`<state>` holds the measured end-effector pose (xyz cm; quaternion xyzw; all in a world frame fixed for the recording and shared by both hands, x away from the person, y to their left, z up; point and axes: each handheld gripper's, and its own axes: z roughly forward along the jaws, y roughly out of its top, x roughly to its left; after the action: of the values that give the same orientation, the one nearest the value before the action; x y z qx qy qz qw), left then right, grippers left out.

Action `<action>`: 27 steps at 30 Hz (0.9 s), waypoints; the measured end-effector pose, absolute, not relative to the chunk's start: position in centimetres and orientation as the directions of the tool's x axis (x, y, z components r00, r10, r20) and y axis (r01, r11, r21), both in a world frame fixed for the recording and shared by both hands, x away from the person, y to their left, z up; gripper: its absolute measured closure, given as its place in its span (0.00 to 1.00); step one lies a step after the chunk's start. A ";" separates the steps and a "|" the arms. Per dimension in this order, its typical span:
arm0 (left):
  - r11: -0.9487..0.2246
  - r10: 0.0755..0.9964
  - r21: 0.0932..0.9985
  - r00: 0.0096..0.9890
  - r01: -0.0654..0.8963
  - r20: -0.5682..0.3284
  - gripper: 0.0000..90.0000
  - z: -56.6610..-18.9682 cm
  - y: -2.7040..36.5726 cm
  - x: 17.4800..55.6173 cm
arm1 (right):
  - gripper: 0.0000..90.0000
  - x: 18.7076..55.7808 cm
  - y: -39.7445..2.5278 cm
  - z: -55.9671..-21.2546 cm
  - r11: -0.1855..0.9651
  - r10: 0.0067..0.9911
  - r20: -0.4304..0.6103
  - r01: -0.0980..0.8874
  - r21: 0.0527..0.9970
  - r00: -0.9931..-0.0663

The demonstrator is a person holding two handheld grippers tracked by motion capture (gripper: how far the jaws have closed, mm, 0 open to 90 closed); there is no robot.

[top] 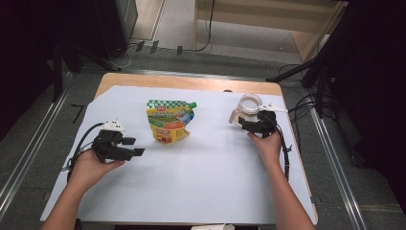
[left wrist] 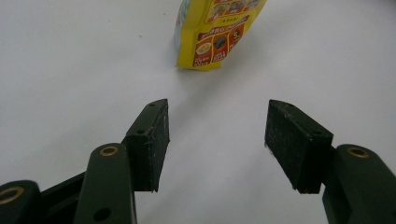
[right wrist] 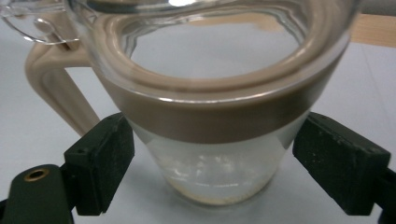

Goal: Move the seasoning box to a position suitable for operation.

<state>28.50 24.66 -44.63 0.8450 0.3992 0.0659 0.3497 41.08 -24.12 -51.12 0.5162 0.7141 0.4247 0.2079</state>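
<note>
Near the table's (top: 201,191) right edge, right hand-held gripper (top: 249,125) straddles the glass jug (top: 249,106), jaws open. Left hand-held gripper (top: 134,146) open, pouch (top: 168,120) just ahead.

L tongs (top: 137,146) spread wide, low; R tongs (top: 245,125) apart, maybe touching.

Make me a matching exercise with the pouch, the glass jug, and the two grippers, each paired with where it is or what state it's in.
Things:
1. pouch
2. glass jug
3. left gripper
4. right gripper

States:
A. jaws either side of a clear body
B. open over bare white sheet
C. yellow and green, mid-table
D. beige band and handle, at the table's right

Pairs: 1-C, 2-D, 3-B, 4-A
</note>
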 end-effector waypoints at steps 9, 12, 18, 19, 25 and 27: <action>-0.433 0.728 0.643 0.665 0.632 -0.163 0.46 -44.6 25.1 28.2 | 0.11 42.0 -23.4 -51.8 0.096 0.921 0.126 0.530 0.842 -0.368; -0.433 0.726 0.643 0.667 0.631 -0.166 0.45 -44.7 25.2 28.1 | 0.11 42.3 -23.1 -52.0 0.103 0.926 0.110 0.523 0.846 -0.360; -0.429 0.731 0.642 0.662 0.635 -0.167 0.45 -44.8 25.3 28.1 | 0.12 42.4 -22.8 -52.2 0.112 0.931 0.087 0.508 0.854 -0.353; -0.429 0.730 0.642 0.662 0.635 -0.167 0.45 -44.7 25.3 28.1 | 0.12 42.4 -22.8 -52.2 0.116 0.931 0.086 0.508 0.854 -0.356; -0.432 0.730 0.639 0.662 0.637 -0.167 0.45 -44.8 25.3 28.1 | 0.13 42.3 -22.7 -52.2 0.130 0.932 0.068 0.502 0.855 -0.356; -0.434 0.731 0.636 0.662 0.638 -0.166 0.45 -44.8 25.4 28.1 | 0.13 42.3 -22.7 -52.1 0.137 0.933 0.058 0.500 0.855 -0.356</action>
<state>28.10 25.36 -44.80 0.8440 0.4055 0.0672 0.3445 42.26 -22.66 -52.14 0.5055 0.7085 0.4194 0.2581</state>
